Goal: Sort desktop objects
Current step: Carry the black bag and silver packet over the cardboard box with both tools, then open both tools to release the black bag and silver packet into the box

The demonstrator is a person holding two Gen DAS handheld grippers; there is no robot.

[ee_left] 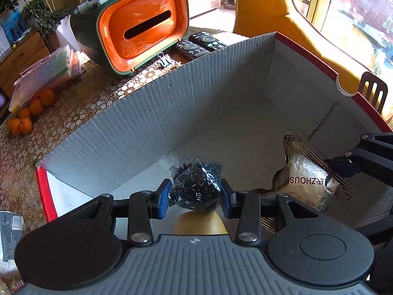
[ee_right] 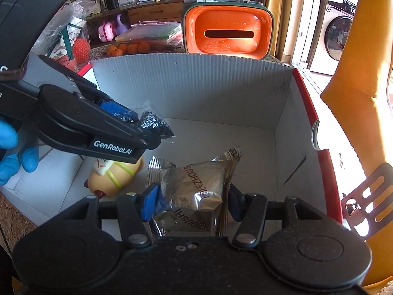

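Both grippers hang over the cardboard box (ee_right: 221, 93), the left gripper (ee_left: 195, 193) clamped on a bag of black bits (ee_left: 196, 186), the right gripper (ee_right: 190, 202) clamped on a foil packet (ee_right: 196, 184); a yellow toy (ee_right: 115, 174) lies inside at 9 o'clock, while remotes (ee_left: 199, 43) and a binder clip (ee_left: 164, 61) wait at 12 o'clock.

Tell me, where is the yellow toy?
The yellow toy lies on the box floor, under the left gripper, left of the foil packet.

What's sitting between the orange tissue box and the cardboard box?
Two black remote controls and a binder clip on the tablecloth, seen in the left wrist view.
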